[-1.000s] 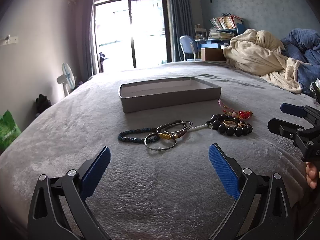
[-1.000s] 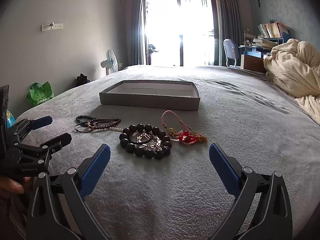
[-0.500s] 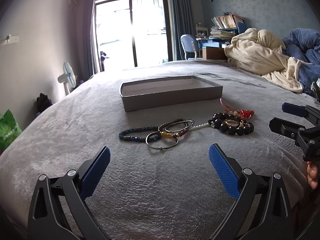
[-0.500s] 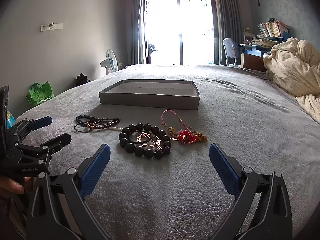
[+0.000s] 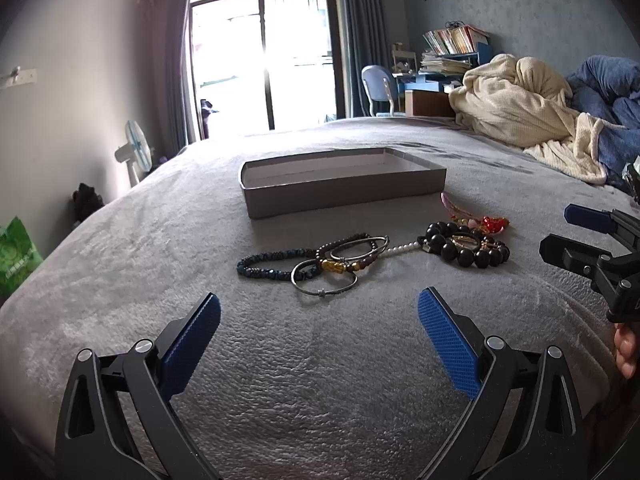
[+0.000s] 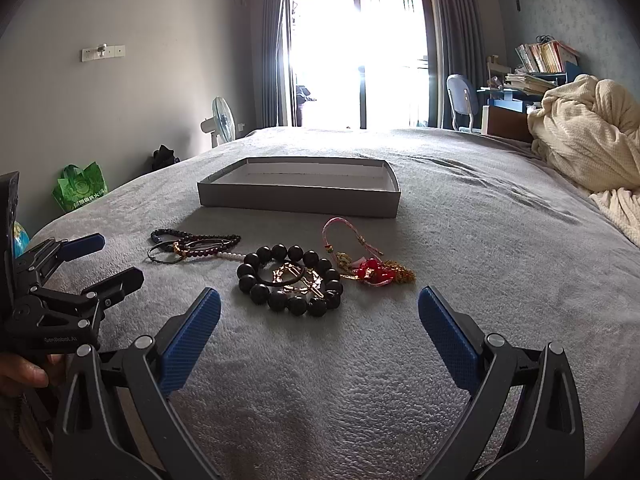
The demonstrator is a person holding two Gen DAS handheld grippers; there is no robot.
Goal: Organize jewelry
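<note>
Jewelry lies on a grey bedspread. A black bead bracelet with a gold hairpin lies just ahead of my open right gripper; it also shows in the left wrist view. A red and pink cord charm lies to its right. A blue bead bracelet, silver bangles and a dark red bracelet lie ahead of my open left gripper. An open grey box stands behind them. Both grippers are empty.
A cream blanket and blue bedding are heaped at the right. A fan, a green bag and a desk chair stand beyond the bed. The other gripper shows at each view's side.
Both views have crept slightly; the jewelry and box sit a touch higher in the left wrist view. Nothing was taken hold of and both grippers stay open.
</note>
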